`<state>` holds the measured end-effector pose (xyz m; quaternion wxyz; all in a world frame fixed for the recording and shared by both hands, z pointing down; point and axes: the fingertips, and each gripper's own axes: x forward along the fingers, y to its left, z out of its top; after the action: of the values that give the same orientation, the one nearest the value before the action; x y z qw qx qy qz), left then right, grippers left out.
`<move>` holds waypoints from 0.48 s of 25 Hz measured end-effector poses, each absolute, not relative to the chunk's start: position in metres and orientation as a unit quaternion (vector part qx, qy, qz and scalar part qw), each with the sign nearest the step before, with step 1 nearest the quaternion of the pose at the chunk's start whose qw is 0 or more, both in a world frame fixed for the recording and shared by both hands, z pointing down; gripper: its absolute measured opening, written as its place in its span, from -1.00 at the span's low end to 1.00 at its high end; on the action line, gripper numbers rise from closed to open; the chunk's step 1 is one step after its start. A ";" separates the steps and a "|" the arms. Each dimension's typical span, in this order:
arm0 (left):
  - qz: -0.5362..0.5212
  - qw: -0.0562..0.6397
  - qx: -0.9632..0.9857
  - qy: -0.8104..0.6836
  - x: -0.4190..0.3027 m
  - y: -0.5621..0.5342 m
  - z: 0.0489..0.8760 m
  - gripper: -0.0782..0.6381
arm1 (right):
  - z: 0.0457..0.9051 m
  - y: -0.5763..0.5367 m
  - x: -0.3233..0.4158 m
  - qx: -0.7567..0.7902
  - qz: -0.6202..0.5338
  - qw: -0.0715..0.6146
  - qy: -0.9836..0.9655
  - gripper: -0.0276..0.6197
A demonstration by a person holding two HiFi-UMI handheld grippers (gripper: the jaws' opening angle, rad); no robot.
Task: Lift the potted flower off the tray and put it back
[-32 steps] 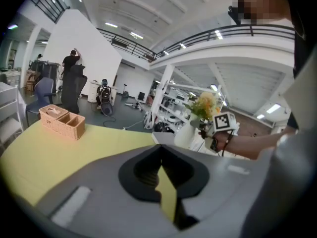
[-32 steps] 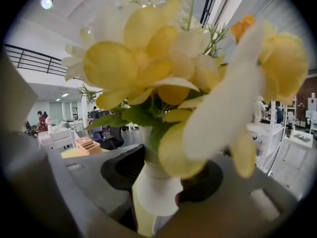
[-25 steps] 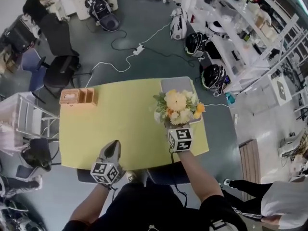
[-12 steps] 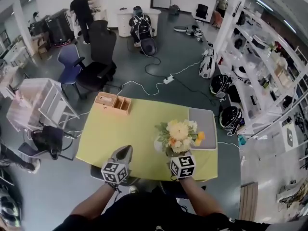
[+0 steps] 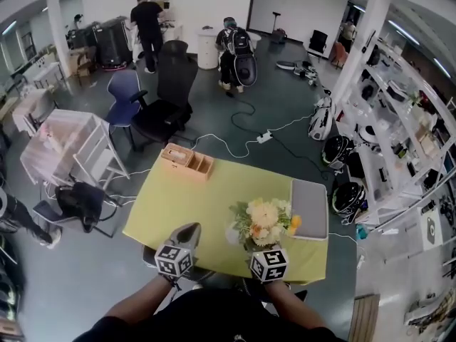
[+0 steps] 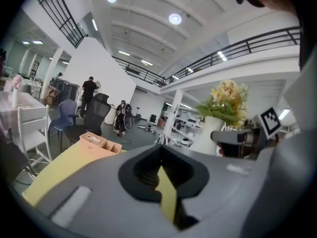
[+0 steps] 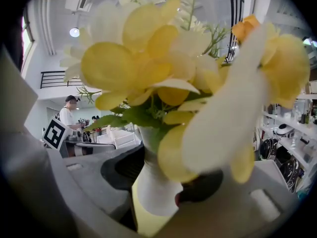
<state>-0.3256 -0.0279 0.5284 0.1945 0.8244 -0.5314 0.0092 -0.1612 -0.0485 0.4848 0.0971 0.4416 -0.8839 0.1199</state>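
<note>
Clamping the smooth white pot [image 7: 151, 185] at its narrow waist, the right gripper [image 5: 261, 248] is holding it over the table's near edge, just left of the tray and clear of it. Soft yellow and cream blooms [image 5: 265, 218] with green leaves are crowding that gripper's view and blocking most of the room. Further left, the left gripper [image 5: 187, 231] is hanging over the same edge, its grey tapered jaws pressed together on nothing. The flat yellow-green table [image 5: 214, 194] is spreading beneath both. The grey, round-cornered tray [image 5: 308, 209] is lying at the table's right edge, and a wooden box [image 5: 187, 161] with compartments is resting at the far left corner. Beyond, a white cable [image 5: 242, 147] is snaking over the dark floor near a black chair [image 5: 169, 84], and people [image 5: 148, 20] are standing by the far wall.
</note>
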 end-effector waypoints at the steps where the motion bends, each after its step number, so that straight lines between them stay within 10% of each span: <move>1: 0.014 0.191 0.824 -0.533 -0.326 -0.028 0.527 -0.76 | 0.483 -0.048 -0.162 0.441 0.119 0.097 -0.885 -0.26; 12: -0.001 0.181 0.837 -0.517 -0.331 -0.021 0.519 -0.76 | 0.471 -0.038 -0.177 0.439 0.100 0.093 -0.888 -0.26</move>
<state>-0.3306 -0.0212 0.5185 0.1810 0.8369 -0.5166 -0.0005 -0.1772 -0.0380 0.4712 0.0926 0.4393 -0.8879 0.1002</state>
